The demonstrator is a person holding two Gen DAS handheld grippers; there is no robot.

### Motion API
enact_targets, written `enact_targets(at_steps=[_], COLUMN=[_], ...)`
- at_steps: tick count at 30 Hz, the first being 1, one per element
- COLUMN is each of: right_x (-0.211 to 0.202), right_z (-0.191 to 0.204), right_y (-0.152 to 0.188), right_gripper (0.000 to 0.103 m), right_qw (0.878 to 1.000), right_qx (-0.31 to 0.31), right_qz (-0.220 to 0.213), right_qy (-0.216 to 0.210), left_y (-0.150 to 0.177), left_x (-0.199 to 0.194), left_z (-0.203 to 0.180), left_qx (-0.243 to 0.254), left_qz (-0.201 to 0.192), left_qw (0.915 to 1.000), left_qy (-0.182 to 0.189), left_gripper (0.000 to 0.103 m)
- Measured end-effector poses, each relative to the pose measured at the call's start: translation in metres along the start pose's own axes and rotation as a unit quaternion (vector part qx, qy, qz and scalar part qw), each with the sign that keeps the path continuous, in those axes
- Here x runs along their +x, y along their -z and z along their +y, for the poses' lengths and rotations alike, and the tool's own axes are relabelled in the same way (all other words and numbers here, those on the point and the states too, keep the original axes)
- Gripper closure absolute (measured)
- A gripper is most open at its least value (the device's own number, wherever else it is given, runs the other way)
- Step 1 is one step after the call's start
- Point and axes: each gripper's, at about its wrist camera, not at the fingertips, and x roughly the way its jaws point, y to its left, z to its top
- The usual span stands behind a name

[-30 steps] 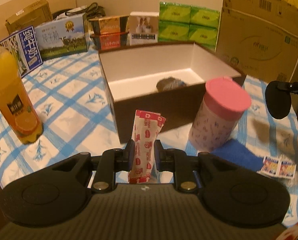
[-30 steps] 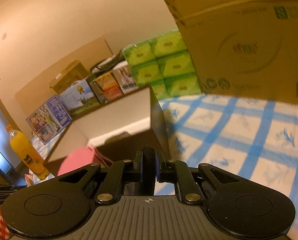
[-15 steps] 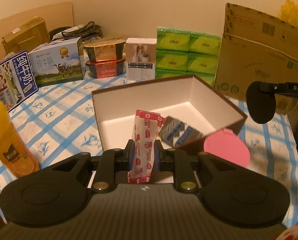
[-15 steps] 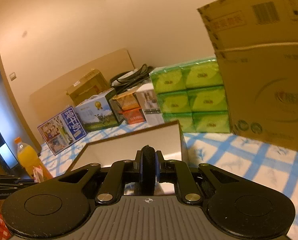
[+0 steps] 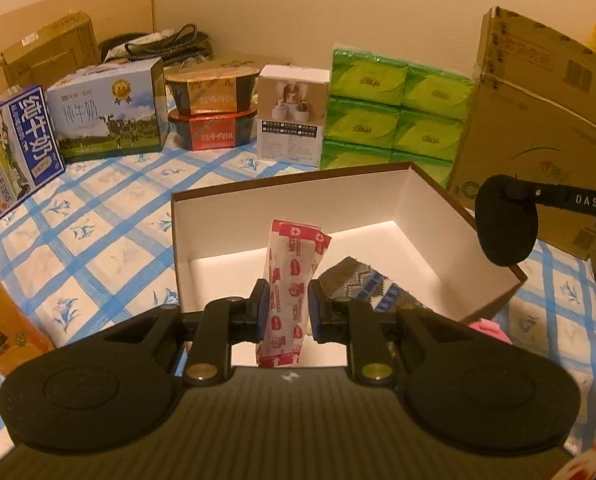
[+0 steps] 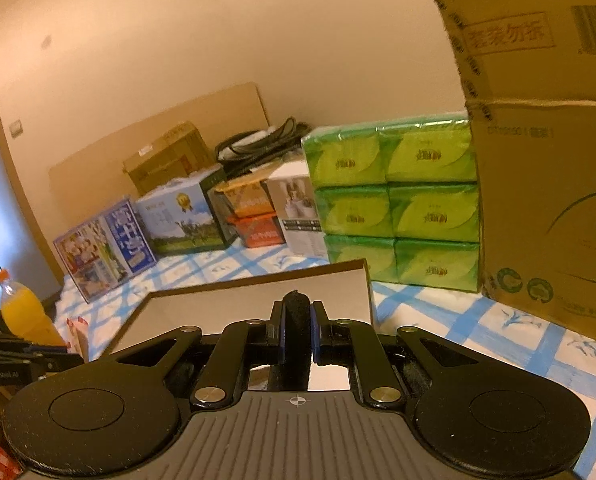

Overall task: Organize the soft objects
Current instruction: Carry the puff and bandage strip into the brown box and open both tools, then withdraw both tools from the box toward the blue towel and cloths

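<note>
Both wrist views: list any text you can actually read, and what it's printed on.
"DAS": black arm holding the round black pad.
"纯牛奶": milk carton.
"口罩": red-and-white packet in the left gripper.
"GenRobot.AI": black bar, faint.
Cardboard box, noodle tubs, green tissue packs: blurred.

Black left gripper (image 5: 286, 305) w/ ribbed grey top, brass screws, blue pads; right gripper (image 6: 297, 334) same.

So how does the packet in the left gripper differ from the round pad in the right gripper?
The packet is a long, red and white printed strip standing upright; the round pad is a plain black disc held on edge. The packet sits over the open box, above a patterned sock; the pad hangs beside the box's right wall. Both are thin, soft and clamped between gripper fingers.
</note>
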Motion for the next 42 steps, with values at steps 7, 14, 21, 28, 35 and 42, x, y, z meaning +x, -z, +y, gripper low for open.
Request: enact_targets(at_steps=[7, 14, 21, 28, 35, 42], right_x=[0.034, 0.040, 0.021, -0.011, -0.060, -0.116], right_z=[-0.003, 0.001, -0.010, -0.022, -0.022, -0.013], right_y=[0.004, 0.010, 0.018, 0.028, 0.037, 0.048], right_gripper=[0.078, 0.045, 0.045, 0.045, 0.045, 0.045], right_qw=[1.000, 0.999, 0.999, 0.997, 0.995, 0.994], right_qx=[-0.006, -0.014, 0.013, 0.052, 0.081, 0.099], right_qz=[0.028, 0.041, 0.051, 0.051, 0.044, 0.042], right_qy=[-0.008, 0.002, 0.011, 0.023, 0.026, 0.020], left_y=[-0.003, 0.007, 0.018, 0.031, 0.050, 0.078], left_x=[0.034, 0.045, 0.029, -0.009, -0.063, -0.121], left_z=[0.005, 0.006, 0.012, 0.011, 0.000, -0.025], left_qx=[-0.022, -0.032, -0.056, -0.079, -0.105, -0.109], left_qz=[0.025, 0.044, 0.049, 0.036, 0.032, 0.030], left_qw=[0.9994, 0.9983, 0.9970, 0.9960, 0.9937, 0.9925], left_qy=[-0.007, -0.018, -0.021, -0.017, -0.025, -0.046], left_gripper=[0.076, 0.059, 0.058, 0.058, 0.058, 0.055])
